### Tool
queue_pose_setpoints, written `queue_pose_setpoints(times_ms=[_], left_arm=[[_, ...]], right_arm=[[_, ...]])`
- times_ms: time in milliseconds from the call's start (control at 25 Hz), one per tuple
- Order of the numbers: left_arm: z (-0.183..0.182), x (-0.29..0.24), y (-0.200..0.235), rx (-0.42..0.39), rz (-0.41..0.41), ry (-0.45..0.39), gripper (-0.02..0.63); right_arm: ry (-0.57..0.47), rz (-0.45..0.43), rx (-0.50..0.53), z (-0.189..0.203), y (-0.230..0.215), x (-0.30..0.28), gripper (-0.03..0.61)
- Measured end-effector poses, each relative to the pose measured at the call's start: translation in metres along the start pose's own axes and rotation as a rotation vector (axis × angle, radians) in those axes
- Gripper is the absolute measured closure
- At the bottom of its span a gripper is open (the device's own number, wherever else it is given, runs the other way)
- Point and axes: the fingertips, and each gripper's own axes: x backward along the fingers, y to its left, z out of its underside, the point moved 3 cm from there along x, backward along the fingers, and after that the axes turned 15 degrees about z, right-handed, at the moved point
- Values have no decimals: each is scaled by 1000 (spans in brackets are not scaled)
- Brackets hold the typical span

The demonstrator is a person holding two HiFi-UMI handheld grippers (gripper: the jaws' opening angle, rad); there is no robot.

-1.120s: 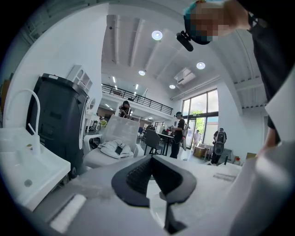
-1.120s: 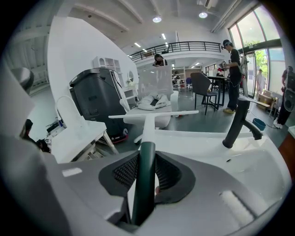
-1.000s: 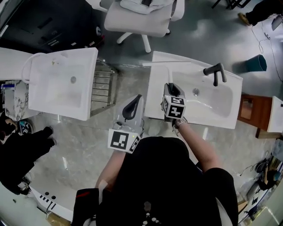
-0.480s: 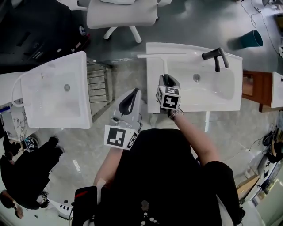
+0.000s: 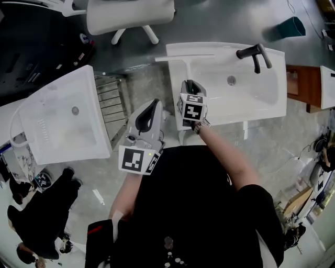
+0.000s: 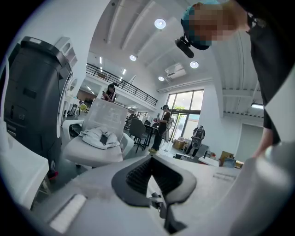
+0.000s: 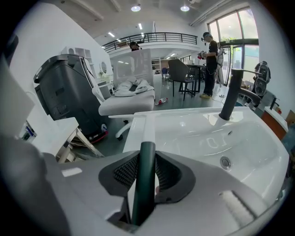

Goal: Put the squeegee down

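In the jaws of the right gripper (image 5: 188,86), clenched tight, the dark green handle of the squeegee (image 7: 144,184). Beyond those jaws, its white stem out over the left end of a white sink (image 5: 235,112), blade across the far rim there, touching or just above not clear. Right of those jaws, a drain (image 5: 231,80) in the glossy bowl and a black tap (image 5: 255,54) at the back edge. Left gripper (image 5: 149,110) off the sink's left front corner, over the floor (image 5: 94,172), jaws drawn nearly together on nothing. Left of those jaws, a slatted metal rack (image 5: 112,102), then a second sink (image 5: 57,120), also white, set askew to the first. Underfoot, pale grey marbled stone. Ahead of both pairs of jaws, a white office chair (image 5: 131,13) with cloth heaped on the seat, a tall black machine (image 7: 64,97), a railed mezzanine (image 7: 152,37) under ceiling spotlights, and people (image 7: 211,46) standing by large windows. Far beyond the tap, a teal bin (image 5: 290,26). Just right of the sink, a wooden cabinet (image 5: 298,86).
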Motion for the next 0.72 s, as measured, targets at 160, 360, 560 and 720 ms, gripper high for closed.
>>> queue_pose_setpoints(times_ms=[160,360,560,720], left_arm=[[5,1,7,10,6,7,612],[8,7,12,14,8,11,611],[6,11,10,11,3,6,612],[6,12,5,9,0,4,612]], right_arm=[[12,12,3,6,4,-10,482],[30,24,15,13,7,-16,480],[22,29,45,16,6,-18,479],[26,13,57,16,7,-18,474]])
